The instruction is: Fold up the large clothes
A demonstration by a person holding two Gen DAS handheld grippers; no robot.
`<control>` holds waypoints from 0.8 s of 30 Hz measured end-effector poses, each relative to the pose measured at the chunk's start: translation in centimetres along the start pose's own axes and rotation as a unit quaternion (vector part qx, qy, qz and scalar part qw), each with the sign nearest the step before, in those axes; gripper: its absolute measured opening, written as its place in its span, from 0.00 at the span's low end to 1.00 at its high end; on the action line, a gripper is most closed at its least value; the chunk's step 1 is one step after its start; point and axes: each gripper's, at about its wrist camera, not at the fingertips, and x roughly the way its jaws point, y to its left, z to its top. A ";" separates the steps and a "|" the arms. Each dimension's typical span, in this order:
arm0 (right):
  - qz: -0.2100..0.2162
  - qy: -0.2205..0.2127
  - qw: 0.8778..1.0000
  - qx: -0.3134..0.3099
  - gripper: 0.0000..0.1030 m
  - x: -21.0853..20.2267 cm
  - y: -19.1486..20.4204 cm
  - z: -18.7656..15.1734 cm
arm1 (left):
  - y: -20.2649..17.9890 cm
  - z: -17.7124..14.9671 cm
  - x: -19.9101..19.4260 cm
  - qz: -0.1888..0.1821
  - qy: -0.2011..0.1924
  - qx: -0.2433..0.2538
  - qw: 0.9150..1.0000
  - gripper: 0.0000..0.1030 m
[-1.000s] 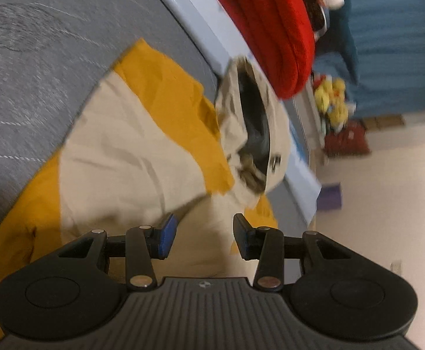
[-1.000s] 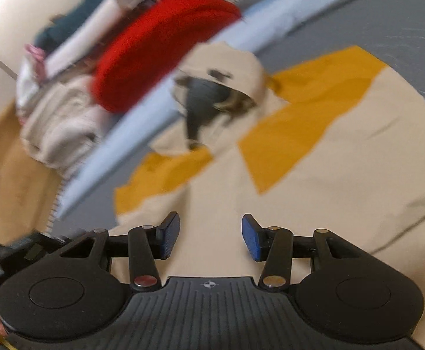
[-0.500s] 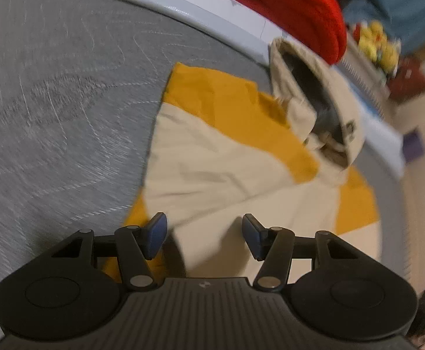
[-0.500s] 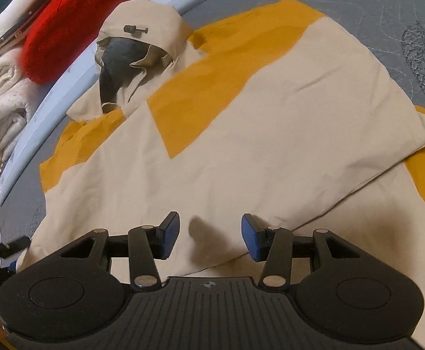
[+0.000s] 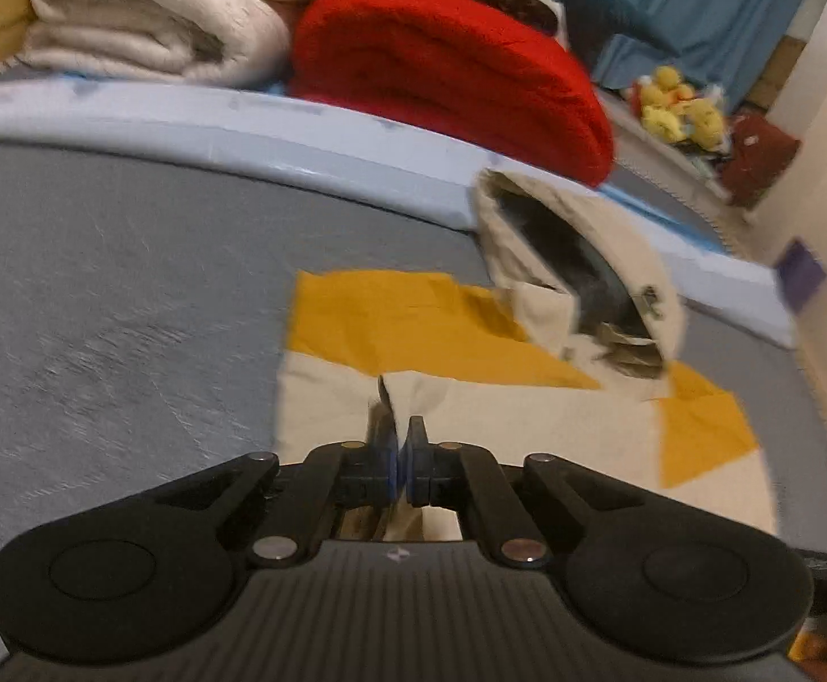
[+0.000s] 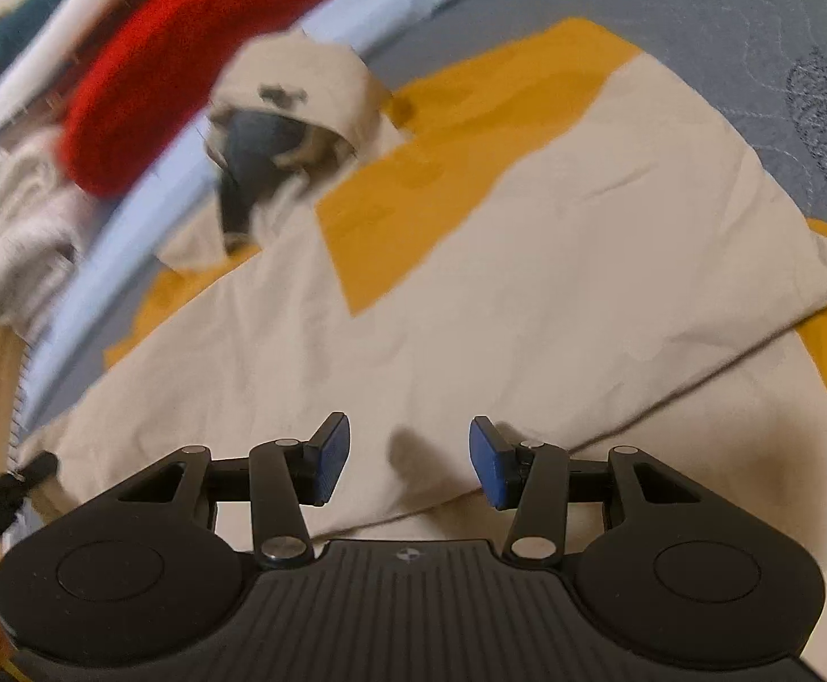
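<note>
Left claw (image 5: 401, 449) apparently pinching jacket (image 5: 470, 415) edge

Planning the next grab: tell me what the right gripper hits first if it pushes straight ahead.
Most likely the cream panel of the hooded jacket lying just beyond the open right gripper; depth is hard to judge.

Cream-and-mustard hooded jacket (image 6: 527, 261) on grey stitched bedspread (image 5: 101, 295), red blanket (image 5: 442, 74)

Grey quilted bed (image 5: 107, 295); beige-yellow hooded jacket (image 5: 527, 415) spread on it.
</note>
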 end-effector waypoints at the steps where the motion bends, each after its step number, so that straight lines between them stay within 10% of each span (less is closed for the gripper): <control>1: 0.001 -0.005 1.000 -0.001 0.48 -0.1 0.0 0.1 | 0.1 -0.2 0.6 0.032 0.015 0.011 0.999 0.21; 4: -0.020 -0.006 1.000 0.001 0.48 0.1 -0.4 0.4 | 0.3 -0.7 1.2 0.067 0.028 0.022 0.997 0.29; 9: -0.066 -0.003 0.998 0.012 0.47 0.4 -1.6 0.8 | -0.8 -0.9 0.8 0.021 0.025 0.034 0.999 0.29; 15: -0.084 -0.004 0.996 0.015 0.47 0.7 -2.4 1.0 | -1.2 -3.6 5.8 0.061 0.143 0.038 0.987 0.32; 24: -0.076 -0.039 0.995 -0.046 0.47 -0.7 -0.8 1.8 | -3.6 -2.6 4.5 0.047 0.110 0.055 0.991 0.32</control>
